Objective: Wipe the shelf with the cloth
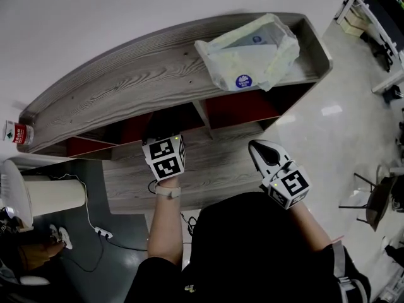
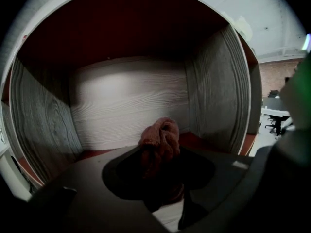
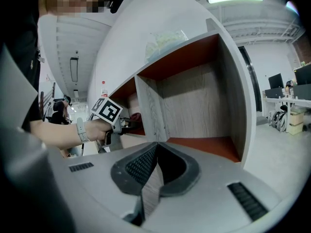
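Pinching the bunched pink cloth (image 2: 159, 136), the left gripper (image 1: 165, 156) faces into the shelf's (image 1: 126, 87) middle cubby, its floor just below, while the right gripper (image 1: 261, 153), pressed together and empty, hangs farther out.

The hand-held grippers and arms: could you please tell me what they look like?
The left hand-held gripper and the right hand-held gripper each have a pale grey body, dark jaw pads and a cube with black-and-white square markers. The person wears a black top that leaves the forearms bare, and a pale wristband on the left wrist.
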`<control>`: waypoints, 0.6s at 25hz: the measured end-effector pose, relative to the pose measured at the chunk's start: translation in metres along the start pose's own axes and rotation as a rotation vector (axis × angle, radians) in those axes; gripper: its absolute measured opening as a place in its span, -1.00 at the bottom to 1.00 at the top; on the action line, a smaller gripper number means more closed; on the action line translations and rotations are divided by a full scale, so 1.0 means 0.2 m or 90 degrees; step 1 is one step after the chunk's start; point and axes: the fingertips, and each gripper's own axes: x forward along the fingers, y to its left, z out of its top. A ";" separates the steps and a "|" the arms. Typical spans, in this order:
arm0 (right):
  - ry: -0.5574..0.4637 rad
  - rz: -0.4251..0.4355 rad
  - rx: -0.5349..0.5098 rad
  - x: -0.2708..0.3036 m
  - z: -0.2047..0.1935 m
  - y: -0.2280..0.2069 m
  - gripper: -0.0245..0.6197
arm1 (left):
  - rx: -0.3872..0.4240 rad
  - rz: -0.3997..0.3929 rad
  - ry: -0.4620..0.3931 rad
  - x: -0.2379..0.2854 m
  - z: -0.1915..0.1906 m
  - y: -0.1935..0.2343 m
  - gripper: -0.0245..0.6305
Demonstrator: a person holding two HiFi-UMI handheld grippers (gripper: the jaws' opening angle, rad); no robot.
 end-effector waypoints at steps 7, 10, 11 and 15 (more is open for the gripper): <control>0.011 -0.003 -0.006 -0.08 -0.03 -0.09 -0.93 | -0.013 -0.051 -0.012 0.02 0.04 -0.24 -0.40; 0.003 -0.013 -0.002 -0.11 -0.02 -0.10 -0.93 | -0.008 -0.069 -0.017 0.01 0.05 -0.34 -0.41; -0.001 -0.019 0.006 -0.11 -0.01 -0.10 -0.93 | -0.007 -0.072 -0.019 0.01 0.05 -0.36 -0.41; -0.003 -0.030 0.014 -0.13 -0.01 -0.08 -0.93 | -0.015 -0.089 -0.026 0.00 0.05 -0.39 -0.41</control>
